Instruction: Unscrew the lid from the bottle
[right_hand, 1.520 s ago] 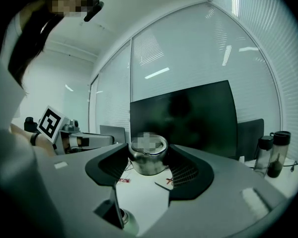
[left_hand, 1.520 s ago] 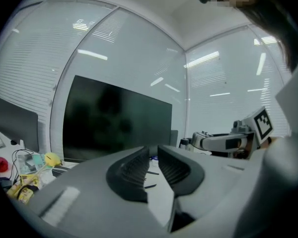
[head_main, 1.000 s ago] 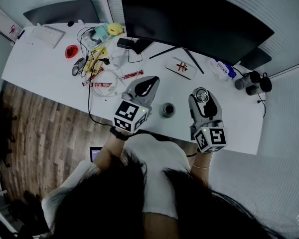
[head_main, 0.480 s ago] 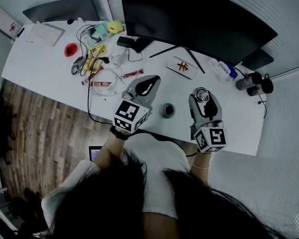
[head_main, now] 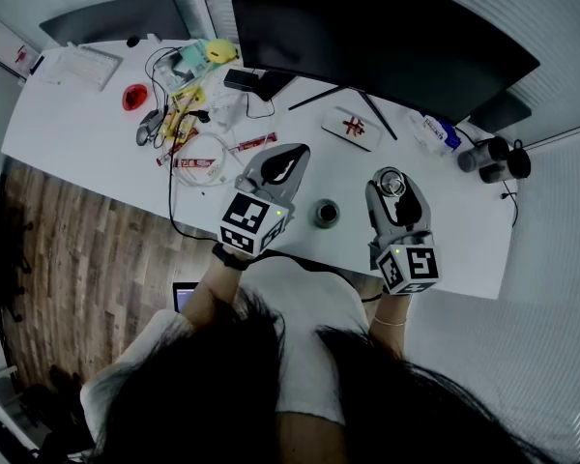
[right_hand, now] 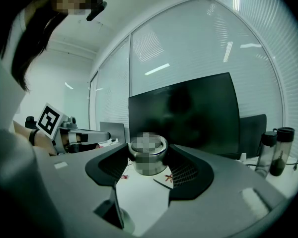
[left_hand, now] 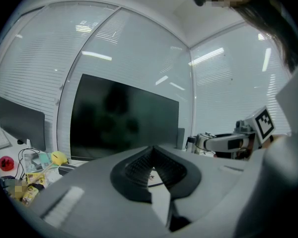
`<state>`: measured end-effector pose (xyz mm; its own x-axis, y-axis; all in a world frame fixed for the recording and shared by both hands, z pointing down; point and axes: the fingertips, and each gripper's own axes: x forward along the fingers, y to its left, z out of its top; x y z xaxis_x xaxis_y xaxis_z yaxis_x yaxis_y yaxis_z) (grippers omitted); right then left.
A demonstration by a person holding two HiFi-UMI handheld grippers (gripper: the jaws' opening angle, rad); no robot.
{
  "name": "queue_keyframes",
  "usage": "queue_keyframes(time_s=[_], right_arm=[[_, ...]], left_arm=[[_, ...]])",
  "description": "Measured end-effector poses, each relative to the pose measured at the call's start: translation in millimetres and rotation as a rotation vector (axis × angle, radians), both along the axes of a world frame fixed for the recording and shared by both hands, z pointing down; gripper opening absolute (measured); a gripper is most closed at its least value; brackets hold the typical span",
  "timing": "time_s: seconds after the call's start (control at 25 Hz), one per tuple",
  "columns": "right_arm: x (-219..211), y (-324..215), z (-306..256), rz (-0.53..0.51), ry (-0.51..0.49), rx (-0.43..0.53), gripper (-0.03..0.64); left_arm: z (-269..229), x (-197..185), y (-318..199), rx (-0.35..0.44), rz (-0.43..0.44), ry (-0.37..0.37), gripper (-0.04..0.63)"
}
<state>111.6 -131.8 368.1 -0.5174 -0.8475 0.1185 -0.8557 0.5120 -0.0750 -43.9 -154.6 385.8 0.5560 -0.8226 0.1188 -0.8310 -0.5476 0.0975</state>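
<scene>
- Jaws of my right gripper (right_hand: pixel 149 163) clamp the metal bottle (right_hand: pixel 148 151) between their tips.
- My left gripper (left_hand: pixel 152 152) has its jaws pressed together, holding nothing.

On the white desk (head_main: pixel 68 124), the small dark round lid (head_main: pixel 327 213) lies between the left gripper (head_main: pixel 291 155) and the right gripper (head_main: pixel 392 174), which clamps the squat round metal bottle (head_main: pixel 393 186), with the wide black monitor (head_main: pixel 387 37) behind and tangled cables (head_main: pixel 195 153) further left.

Dim, underexposed; fisheye bending at edges
</scene>
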Motion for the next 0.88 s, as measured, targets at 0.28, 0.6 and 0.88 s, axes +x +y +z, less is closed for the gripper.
queue_keyframes(time_s=[0.28,0.6,0.88], right_arm=[[-3.0,-0.9,2.0,-0.006,-0.003,-0.005,0.255],[-5.4,-1.5,1.9,-0.009,-0.002,-0.008,0.255],[-7.4,0.3,5.9,-0.010,-0.004,-0.019,0.255]], left_arm=[[3.1,0.1,-0.4,-0.005,0.004,-0.004,0.058],[3.5,-3.4,-0.8,-0.006,0.004,-0.006,0.058],[5.5,-3.7,0.1,-0.009,0.007,-0.008,0.058]])
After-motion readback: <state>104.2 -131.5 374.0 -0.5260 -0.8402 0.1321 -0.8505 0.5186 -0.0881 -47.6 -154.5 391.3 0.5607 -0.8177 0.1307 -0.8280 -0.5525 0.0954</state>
